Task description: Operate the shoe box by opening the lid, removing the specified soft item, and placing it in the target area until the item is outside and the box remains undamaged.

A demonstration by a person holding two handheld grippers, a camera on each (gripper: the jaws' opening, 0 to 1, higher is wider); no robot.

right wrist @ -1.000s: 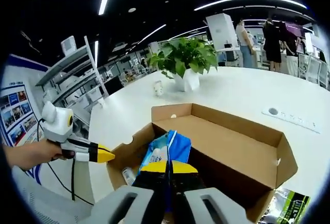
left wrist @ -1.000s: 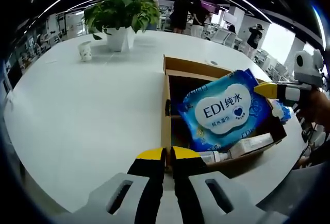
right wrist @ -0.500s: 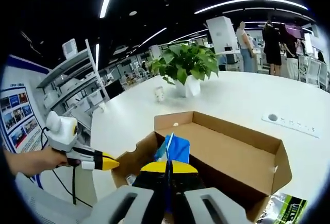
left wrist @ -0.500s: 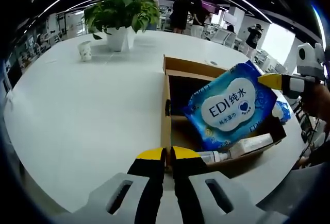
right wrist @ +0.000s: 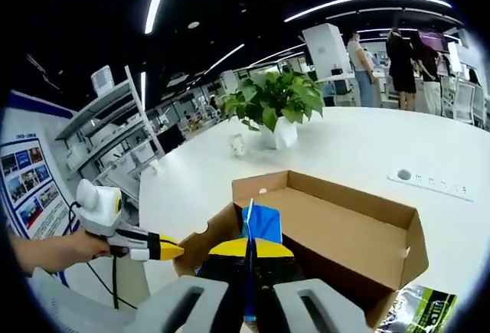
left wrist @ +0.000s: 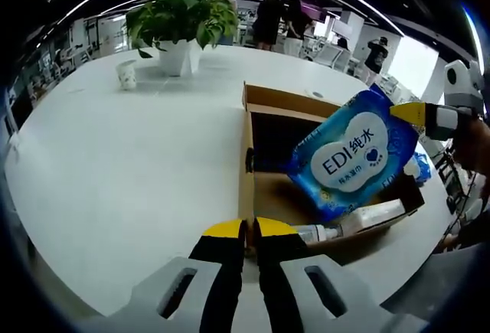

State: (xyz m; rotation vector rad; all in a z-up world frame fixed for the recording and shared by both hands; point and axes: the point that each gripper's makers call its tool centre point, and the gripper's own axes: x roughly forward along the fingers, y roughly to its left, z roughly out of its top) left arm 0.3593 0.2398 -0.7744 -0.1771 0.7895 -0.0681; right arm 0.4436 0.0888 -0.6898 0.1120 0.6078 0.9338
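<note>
1. We see a white table point(left wrist: 115, 164) with the open shoe box point(left wrist: 253, 195) on it; its lid flap point(right wrist: 360, 230) stands up along the far side in the right gripper view.
2. Potted plant point(left wrist: 180, 19) and a small white cup point(left wrist: 126, 75) stand well beyond the box, apart from it.
3. Wet wipes pack point(left wrist: 354, 157), blue with "EDI" on it, is up off the box floor, tilted, hanging above the box's right part.
4. Our right gripper point(right wrist: 250, 247) has its jaws clamped tight on the pack's edge; the pack rises edge-on from the tips in its own view.
5. Our left gripper point(left wrist: 250, 229) has its jaws pressed together, holding nothing, tips at the box's near corner. We can't tell whether they touch the cardboard.
6. A white tube point(left wrist: 371, 214) and a small bottle point(left wrist: 314, 233) lie in the box along its near wall, below the pack.
</note>
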